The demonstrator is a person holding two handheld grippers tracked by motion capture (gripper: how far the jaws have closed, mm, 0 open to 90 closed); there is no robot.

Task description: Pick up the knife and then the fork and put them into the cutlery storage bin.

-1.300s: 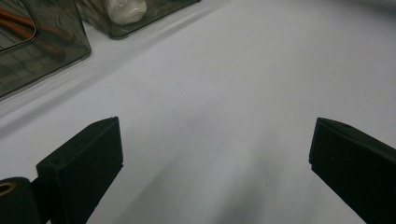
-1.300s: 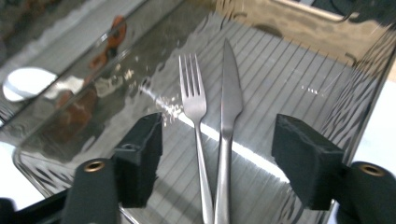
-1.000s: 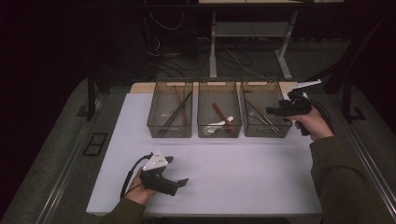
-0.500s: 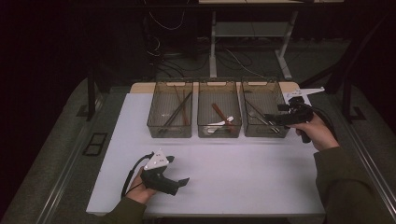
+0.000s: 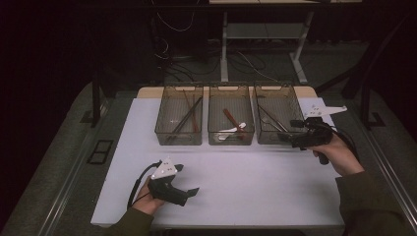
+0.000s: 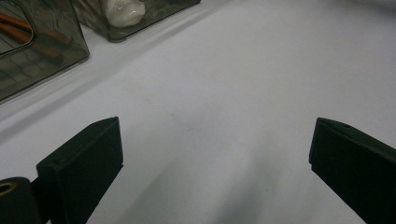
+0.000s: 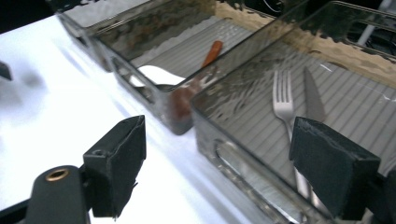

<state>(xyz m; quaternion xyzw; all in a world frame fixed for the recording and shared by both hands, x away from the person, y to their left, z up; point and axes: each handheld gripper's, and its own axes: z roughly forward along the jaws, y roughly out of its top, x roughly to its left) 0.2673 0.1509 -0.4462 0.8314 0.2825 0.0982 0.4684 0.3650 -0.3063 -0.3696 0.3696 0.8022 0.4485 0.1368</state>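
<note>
Right gripper [image 5: 287, 132] spread, empty, at right bin [image 5: 273, 114] edge: step is reach-in, next needs jaws around fork [image 7: 283, 102]; left gripper [image 5: 193, 186] spread, idle.

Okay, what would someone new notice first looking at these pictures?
Three smoky clear bins in a row at the white table's far edge, holding cutlery. A fork and knife lie in the right one, where the open right gripper points. The left gripper rests near the front.
</note>
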